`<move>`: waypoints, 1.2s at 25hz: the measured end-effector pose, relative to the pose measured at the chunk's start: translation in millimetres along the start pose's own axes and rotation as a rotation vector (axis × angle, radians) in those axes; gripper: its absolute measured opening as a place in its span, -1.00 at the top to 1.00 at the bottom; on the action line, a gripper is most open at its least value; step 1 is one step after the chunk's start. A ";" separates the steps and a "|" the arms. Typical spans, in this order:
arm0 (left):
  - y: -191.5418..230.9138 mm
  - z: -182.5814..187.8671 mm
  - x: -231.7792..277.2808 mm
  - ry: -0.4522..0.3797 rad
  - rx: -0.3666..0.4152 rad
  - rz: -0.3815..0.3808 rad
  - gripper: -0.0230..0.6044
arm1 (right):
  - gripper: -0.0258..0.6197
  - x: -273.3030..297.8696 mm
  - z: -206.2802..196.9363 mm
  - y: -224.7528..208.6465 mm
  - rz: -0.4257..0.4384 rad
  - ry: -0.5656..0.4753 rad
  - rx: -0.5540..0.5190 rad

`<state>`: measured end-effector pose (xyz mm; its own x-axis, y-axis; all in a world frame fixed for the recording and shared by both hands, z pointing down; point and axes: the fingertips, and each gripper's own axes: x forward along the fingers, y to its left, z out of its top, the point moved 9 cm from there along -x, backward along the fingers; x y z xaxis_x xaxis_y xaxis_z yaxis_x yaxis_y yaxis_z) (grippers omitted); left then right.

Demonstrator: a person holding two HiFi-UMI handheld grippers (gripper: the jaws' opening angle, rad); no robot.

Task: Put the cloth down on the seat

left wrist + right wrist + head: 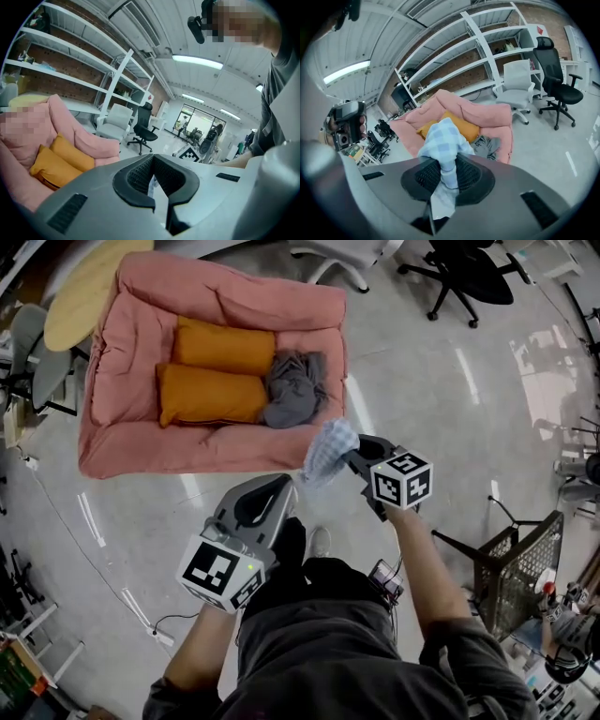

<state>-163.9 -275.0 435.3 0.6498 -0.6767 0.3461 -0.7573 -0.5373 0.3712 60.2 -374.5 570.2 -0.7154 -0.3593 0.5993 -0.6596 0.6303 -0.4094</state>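
The right tongs (352, 457) are closed most of the way on a light blue checked cloth (330, 448). The cloth is pinched between the ribbed pads, bunching out past the tips and trailing back behind them. In the head view the cloth hangs at the 5 o'clock corner of the pink padded seat (216, 457) and does not lie on it. On the seat's cushion lie two orange pillows (223, 346), one at 12 o'clock of the other, with a crumpled grey garment (292, 387) touching them at their 3 o'clock. The left tongs (281, 486) sit at 7 o'clock of the cloth over the glossy grey floor (441, 390), tips drawn together with nothing held.
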 end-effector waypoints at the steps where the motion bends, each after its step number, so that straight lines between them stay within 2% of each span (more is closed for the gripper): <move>1: 7.6 -0.1 4.3 0.004 -0.006 -0.003 0.89 | 0.73 9.3 2.5 -6.9 -0.012 0.002 0.012; 7: 42.1 1.3 25.8 0.035 -0.028 -0.028 0.89 | 0.73 50.7 16.3 -42.9 -0.088 0.023 0.046; 13: 69.8 2.4 40.4 0.059 -0.041 -0.033 0.89 | 0.73 91.5 24.7 -69.6 -0.180 0.132 0.020; 14: 73.8 2.7 42.4 0.062 -0.044 -0.033 0.89 | 0.65 96.6 25.5 -72.4 -0.204 0.148 0.010; 15: 77.0 3.7 44.6 0.065 -0.047 -0.034 0.89 | 0.45 99.8 26.9 -75.1 -0.227 0.156 0.004; 16: 79.3 4.9 46.8 0.068 -0.049 -0.037 0.89 | 0.35 101.0 29.3 -77.3 -0.248 0.159 -0.002; 19: 82.8 5.9 53.7 0.074 -0.055 -0.054 0.89 | 0.31 97.9 37.1 -80.3 -0.289 0.146 -0.019; 23: 76.1 7.0 59.2 0.071 -0.051 -0.076 0.89 | 0.32 78.4 38.6 -72.1 -0.268 0.104 -0.010; 30: 46.0 25.7 55.6 0.035 -0.008 -0.083 0.89 | 0.37 7.2 56.6 -27.8 -0.177 -0.061 -0.023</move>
<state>-164.3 -350.3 449.5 0.7122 -0.6119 0.3440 -0.7004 -0.5866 0.4066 60.3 -433.6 547.0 -0.6014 -0.5068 0.6176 -0.7716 0.5689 -0.2845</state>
